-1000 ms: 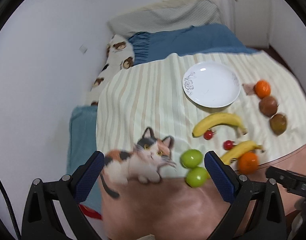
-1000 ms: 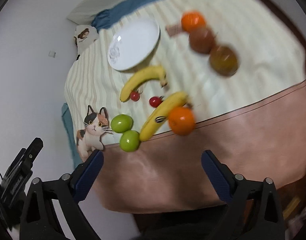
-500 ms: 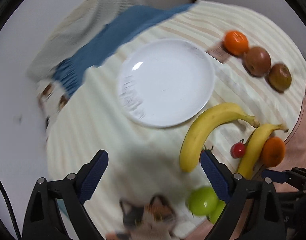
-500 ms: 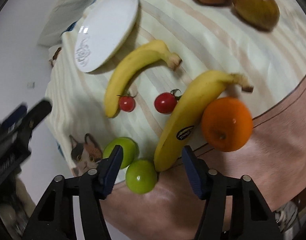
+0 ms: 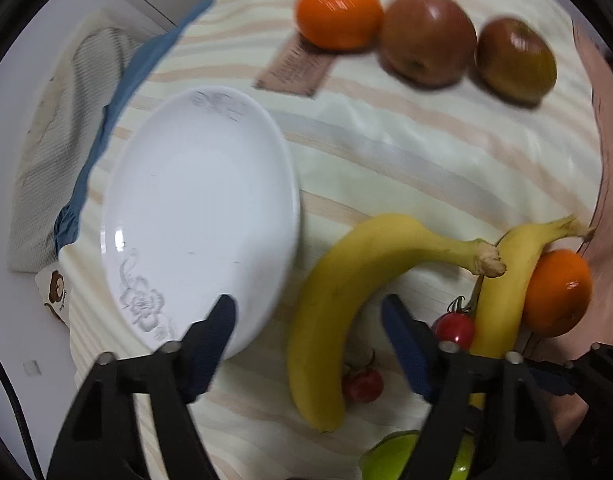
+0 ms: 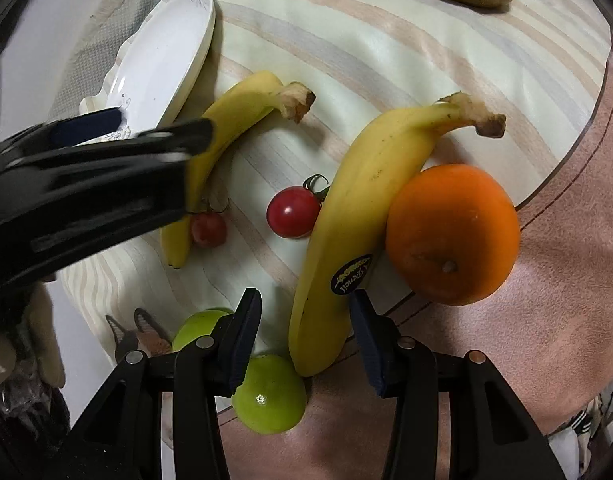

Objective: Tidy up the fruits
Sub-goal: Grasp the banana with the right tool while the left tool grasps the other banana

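My left gripper [image 5: 308, 320] is open, its fingers straddling the lower part of a curved banana [image 5: 346, 292] next to the white plate [image 5: 194, 204]. My right gripper [image 6: 304, 316] is open around the lower end of a second banana [image 6: 358, 216] with a sticker, its jaws apart from the peel. An orange [image 6: 452, 234] touches that banana. Two cherry tomatoes [image 6: 292, 212] [image 6: 208, 228] lie between the bananas. Two green fruits [image 6: 268, 394] [image 6: 192, 328] sit under my right fingers. The left gripper's arm [image 6: 86, 184] crosses the right wrist view.
Another orange [image 5: 338, 14] and two brownish-red apples [image 5: 428, 38] [image 5: 516, 60] lie at the far edge of the striped cloth [image 5: 406, 152]. A brown label [image 5: 294, 66] lies near the orange. A blue sheet and pillow [image 5: 58, 128] are behind the plate.
Both grippers moved in closer and lower. The left now straddles the first banana and has narrowed; the right has narrowed around the stickered banana.
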